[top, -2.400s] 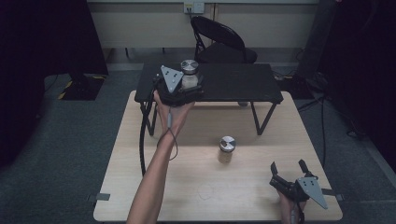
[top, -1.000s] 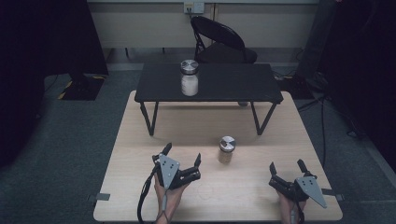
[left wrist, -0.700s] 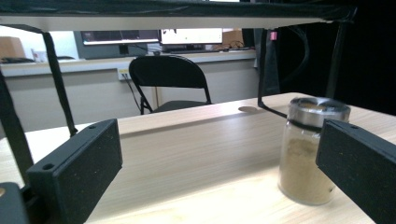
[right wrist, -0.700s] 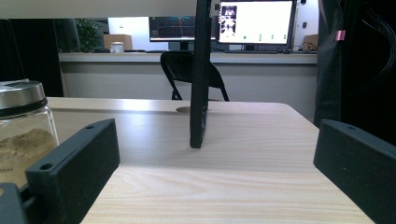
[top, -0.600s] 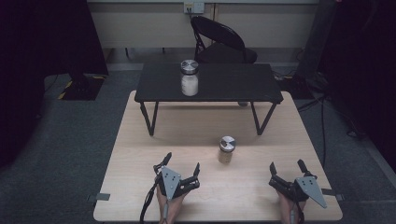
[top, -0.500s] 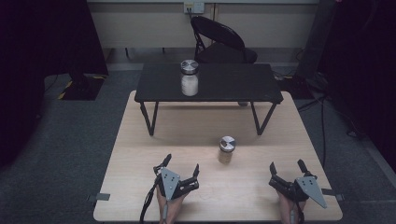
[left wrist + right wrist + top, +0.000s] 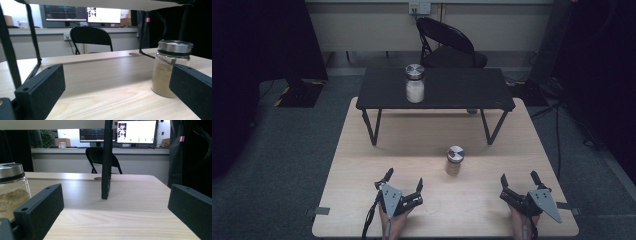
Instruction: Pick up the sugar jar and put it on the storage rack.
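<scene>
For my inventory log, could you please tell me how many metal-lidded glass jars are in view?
2: a white-filled metal-lidded glass jar on the low black table, and a tan-filled metal-lidded glass jar on the light wooden table.

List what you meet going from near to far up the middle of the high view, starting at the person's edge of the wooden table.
Left gripper → jar of brown powder on the wooden table → jar of white powder on the black raised table → black folding chair → wall outlet.
</scene>
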A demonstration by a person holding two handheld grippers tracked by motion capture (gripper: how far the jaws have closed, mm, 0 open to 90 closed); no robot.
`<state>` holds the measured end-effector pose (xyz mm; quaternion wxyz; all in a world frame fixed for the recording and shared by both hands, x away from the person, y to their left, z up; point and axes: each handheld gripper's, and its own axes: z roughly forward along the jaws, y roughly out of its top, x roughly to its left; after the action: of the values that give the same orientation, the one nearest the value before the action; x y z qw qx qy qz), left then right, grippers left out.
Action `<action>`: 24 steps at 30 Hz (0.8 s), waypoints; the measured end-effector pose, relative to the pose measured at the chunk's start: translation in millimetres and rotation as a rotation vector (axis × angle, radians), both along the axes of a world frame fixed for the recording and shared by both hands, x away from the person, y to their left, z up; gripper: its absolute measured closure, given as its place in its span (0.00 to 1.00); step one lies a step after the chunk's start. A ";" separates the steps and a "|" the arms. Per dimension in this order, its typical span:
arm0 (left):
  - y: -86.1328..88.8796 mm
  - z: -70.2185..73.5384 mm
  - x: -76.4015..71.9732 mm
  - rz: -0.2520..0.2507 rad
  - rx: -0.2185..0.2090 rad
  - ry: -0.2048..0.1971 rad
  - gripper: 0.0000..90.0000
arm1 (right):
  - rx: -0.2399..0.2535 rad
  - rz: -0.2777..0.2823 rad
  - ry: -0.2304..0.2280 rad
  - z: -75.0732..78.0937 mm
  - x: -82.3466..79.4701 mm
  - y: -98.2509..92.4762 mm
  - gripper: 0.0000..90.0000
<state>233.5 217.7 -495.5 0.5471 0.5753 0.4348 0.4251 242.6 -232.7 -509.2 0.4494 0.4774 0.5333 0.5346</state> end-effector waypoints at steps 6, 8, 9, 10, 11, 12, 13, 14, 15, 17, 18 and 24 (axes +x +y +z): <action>-2.1 0.1 -0.9 0.013 0.000 0.001 0.00 | 0.001 0.003 0.000 -0.1 0.0 -0.6 0.00; -2.1 0.0 -0.9 0.013 0.000 0.000 0.00 | 0.001 0.005 0.000 -0.1 0.0 -1.0 0.00; -2.1 0.1 -0.9 0.013 0.000 0.001 0.00 | 0.001 0.007 0.000 -0.2 0.0 -1.2 0.00; -2.1 0.1 -0.9 0.013 0.000 0.001 0.00 | 0.001 0.009 0.000 -0.2 0.0 -1.7 0.00; -2.1 0.0 -1.0 0.013 0.000 0.000 0.00 | 0.001 0.012 0.000 -0.1 0.1 -2.1 0.00; -1.4 0.0 -0.8 0.009 -0.001 0.000 0.00 | 0.001 0.012 0.000 -0.1 0.1 -2.2 0.00; -0.4 -0.1 -0.6 0.003 -0.002 0.001 0.00 | 0.001 0.013 0.000 -0.1 0.1 -2.3 0.00; -0.4 0.0 -0.6 0.003 -0.002 0.001 0.00 | 0.001 0.014 0.000 -0.2 0.1 -2.5 0.00; -0.4 0.0 -0.6 0.003 -0.002 0.001 0.00 | 0.001 0.014 0.000 -0.2 0.1 -2.5 0.00; -0.4 0.0 -0.6 0.003 -0.002 0.001 0.00 | 0.001 0.011 0.000 -0.1 0.0 -1.9 0.00; -0.5 0.0 -0.5 0.003 -0.002 0.001 0.00 | 0.001 0.009 0.000 0.0 0.0 -1.6 0.00; -0.3 0.0 -0.6 0.003 -0.002 0.001 0.00 | 0.000 0.002 -0.002 -0.4 -0.3 -0.5 0.00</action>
<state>232.9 217.4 -495.6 0.5469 0.5744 0.4361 0.4252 242.3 -233.2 -509.5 0.4491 0.4763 0.5334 0.5356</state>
